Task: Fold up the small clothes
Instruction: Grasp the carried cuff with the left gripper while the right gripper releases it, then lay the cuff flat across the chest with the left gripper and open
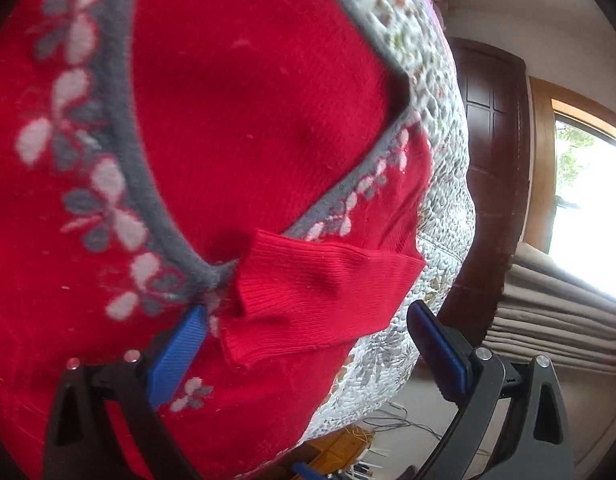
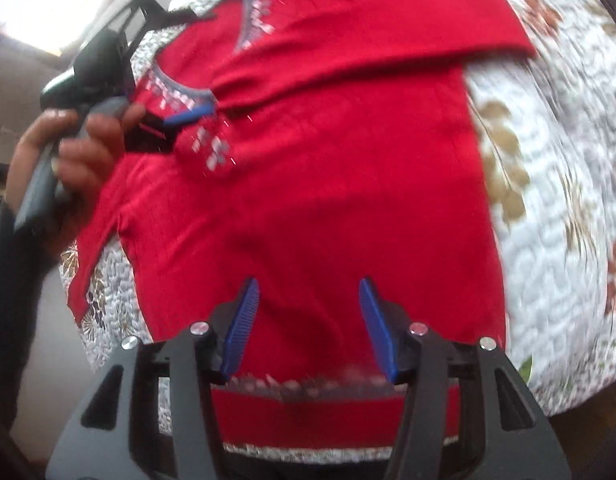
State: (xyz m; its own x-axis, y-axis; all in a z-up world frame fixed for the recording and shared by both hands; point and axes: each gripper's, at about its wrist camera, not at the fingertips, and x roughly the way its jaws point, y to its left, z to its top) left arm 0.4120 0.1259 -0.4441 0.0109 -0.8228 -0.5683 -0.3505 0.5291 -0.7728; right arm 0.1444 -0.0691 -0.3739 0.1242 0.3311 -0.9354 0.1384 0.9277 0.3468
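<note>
A small red knit sweater [image 2: 328, 184] with a grey neckline band [image 1: 124, 120] and white-grey flower pattern lies flat on a floral quilt [image 2: 556, 216]. One sleeve [image 2: 388, 40] is folded across the chest, its ribbed cuff [image 1: 316, 292] lying at the neckline. My left gripper [image 1: 308, 320] stands open around that cuff, fingers wide apart, holding nothing; it appears in the right wrist view [image 2: 188, 116] at the collar, held by a hand [image 2: 72, 148]. My right gripper [image 2: 308, 320] is open over the lower body of the sweater, near the patterned hem [image 2: 308, 384].
The quilt [image 1: 436, 160] covers a bed whose edge drops off to the right in the left wrist view. Beyond it are a dark wooden door [image 1: 492, 140], a bright window [image 1: 588, 208] and cables on the floor [image 1: 396, 424]. A second sleeve [image 2: 88, 264] hangs toward the bed edge.
</note>
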